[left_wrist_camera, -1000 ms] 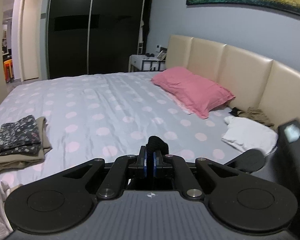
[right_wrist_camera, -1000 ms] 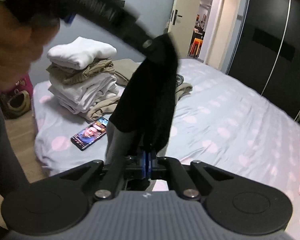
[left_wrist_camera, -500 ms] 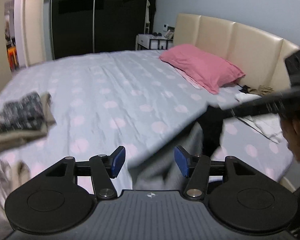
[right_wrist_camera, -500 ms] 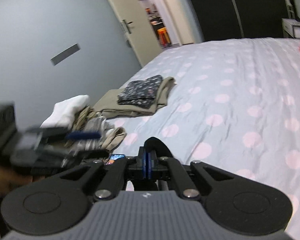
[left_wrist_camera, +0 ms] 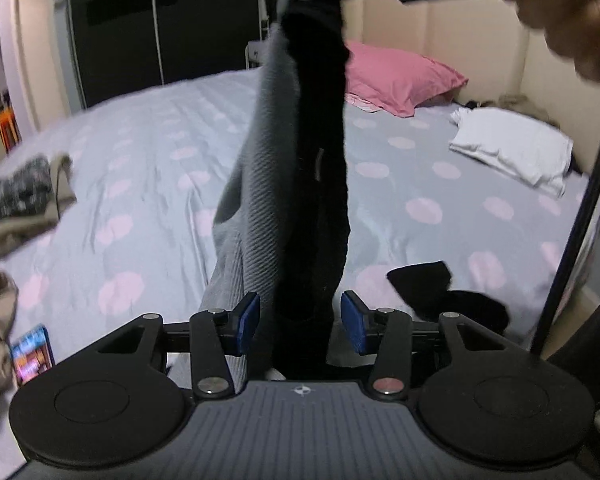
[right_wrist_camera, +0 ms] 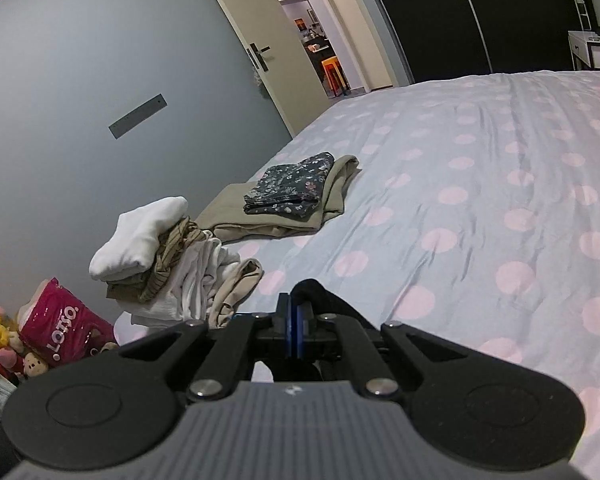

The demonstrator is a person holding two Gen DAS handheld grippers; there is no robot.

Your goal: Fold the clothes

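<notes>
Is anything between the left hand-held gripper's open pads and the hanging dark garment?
Nothing visible. The dark garment hangs from the right hand-held gripper, shut on its top edge, straight down between the left hand-held gripper's pads, which have been closing but do not press it.

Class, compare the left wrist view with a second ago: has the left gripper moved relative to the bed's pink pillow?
Yes. The left gripper has dropped: the pink pillow now sits higher in view. Its jaws have just been closing around the hanging black garment, not yet pressing it.

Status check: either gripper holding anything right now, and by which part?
The right gripper is shut on the top end of the black-and-grey garment, which hangs down. The left gripper holds nothing; its jaws, just closing, flank the lower end.
</notes>
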